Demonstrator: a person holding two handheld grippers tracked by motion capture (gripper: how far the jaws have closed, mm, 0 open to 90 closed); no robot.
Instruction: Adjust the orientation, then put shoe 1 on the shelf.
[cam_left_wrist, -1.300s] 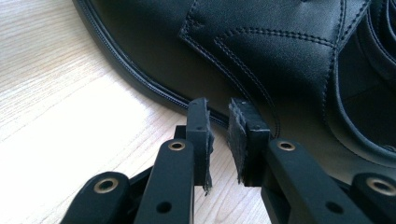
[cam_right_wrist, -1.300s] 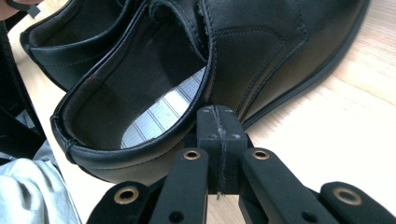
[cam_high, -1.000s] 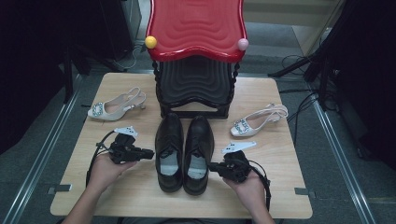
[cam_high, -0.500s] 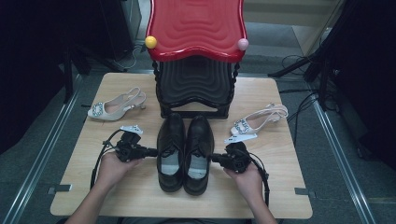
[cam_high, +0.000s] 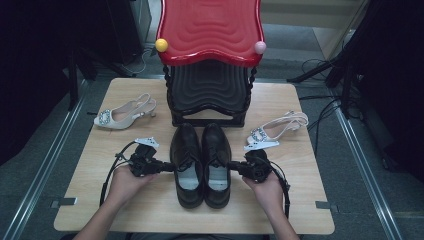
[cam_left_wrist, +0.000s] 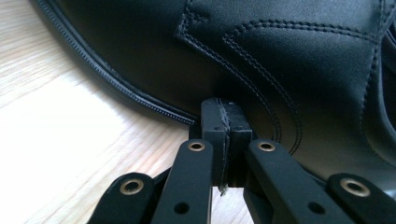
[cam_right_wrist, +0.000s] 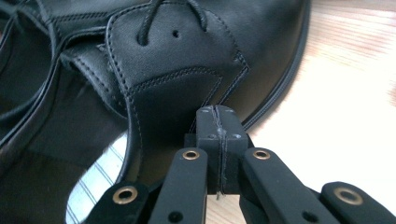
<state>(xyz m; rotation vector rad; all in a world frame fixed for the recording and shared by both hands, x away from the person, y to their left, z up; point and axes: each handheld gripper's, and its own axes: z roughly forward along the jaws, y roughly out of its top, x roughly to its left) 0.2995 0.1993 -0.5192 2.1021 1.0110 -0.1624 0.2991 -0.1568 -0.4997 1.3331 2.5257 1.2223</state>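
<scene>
High view — hands (cam_high: 125, 181) level, grippers (cam_high: 167, 167) inward

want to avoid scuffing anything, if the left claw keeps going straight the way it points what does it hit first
The left claw, jaws shut, points at the outer side of the left black shoe. It looks right up against the leather, so that shoe comes first; whether it touches yet is hard to tell.

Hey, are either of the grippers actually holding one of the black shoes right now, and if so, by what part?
Nothing is held. The left gripper and right gripper are shut, tips against the outer sides of the black shoes.
</scene>
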